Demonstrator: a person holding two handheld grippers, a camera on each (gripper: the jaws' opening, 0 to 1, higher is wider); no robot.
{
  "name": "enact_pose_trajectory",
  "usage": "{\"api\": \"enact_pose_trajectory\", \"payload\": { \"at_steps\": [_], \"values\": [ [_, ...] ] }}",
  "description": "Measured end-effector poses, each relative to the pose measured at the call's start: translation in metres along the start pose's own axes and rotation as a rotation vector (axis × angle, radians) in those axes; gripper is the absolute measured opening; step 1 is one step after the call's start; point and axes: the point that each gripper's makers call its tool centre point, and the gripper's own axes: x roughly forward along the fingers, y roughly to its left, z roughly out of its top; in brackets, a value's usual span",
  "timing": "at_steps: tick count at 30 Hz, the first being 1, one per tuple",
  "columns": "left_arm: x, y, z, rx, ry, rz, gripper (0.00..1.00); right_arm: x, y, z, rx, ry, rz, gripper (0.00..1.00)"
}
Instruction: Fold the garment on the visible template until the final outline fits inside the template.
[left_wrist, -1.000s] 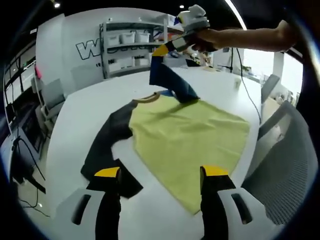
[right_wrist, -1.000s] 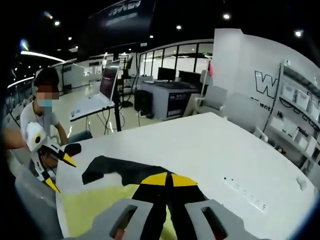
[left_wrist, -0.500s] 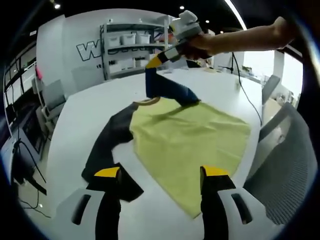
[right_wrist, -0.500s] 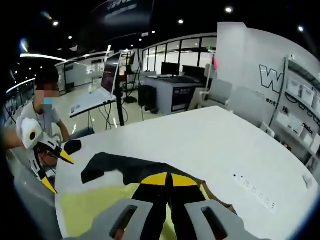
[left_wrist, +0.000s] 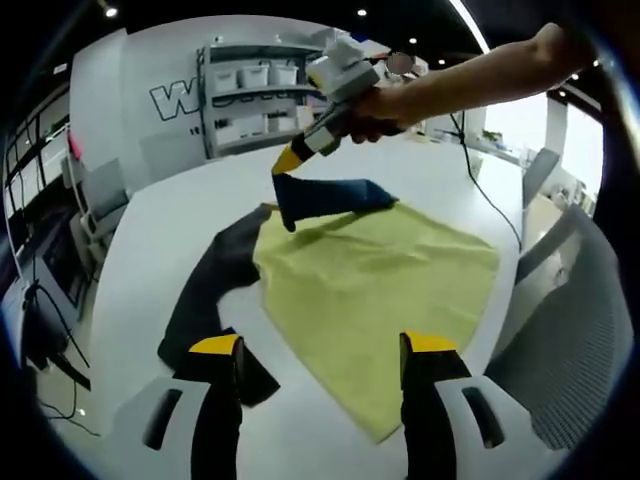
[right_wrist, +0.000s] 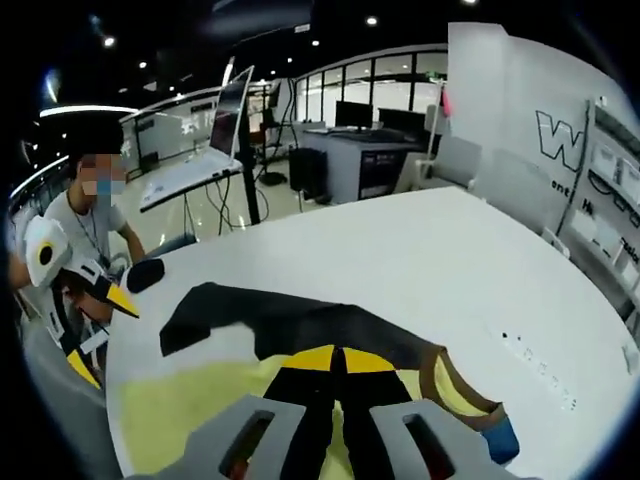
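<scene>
**Right tongs holding sleeve, left tongs idle**

My right gripper has its yellow-tipped jaws pinched together on the dark blue fabric sleeve, lifting it over the yellow-green shirt with dark sleeves. In the right gripper view the same jaws meet on dark cloth. My left gripper hangs with jaws wide apart, gripping nothing, above the shirt's near hem. The shirt lies flat on the white round table. Grey shelving with white bins stands behind.
</scene>
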Motion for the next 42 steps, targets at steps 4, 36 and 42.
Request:
{"api": "enact_pose_trajectory", "payload": {
  "at_steps": [4,36,42],
  "values": [
    [0.005,-0.002,0.003,-0.006,-0.004,-0.002,0.62,0.007,0.003,-0.006,0.025,0.011,0.02,0.0],
    [0.053,0.004,0.032,0.07,-0.017,-0.052,0.58,-0.051,-0.056,-0.049,-0.141,0.056,-0.007,0.1],
    [0.065,0.01,0.041,0.095,-0.015,-0.065,0.56,-0.062,-0.074,-0.067,-0.161,0.097,-0.022,0.11]
  ]
}}
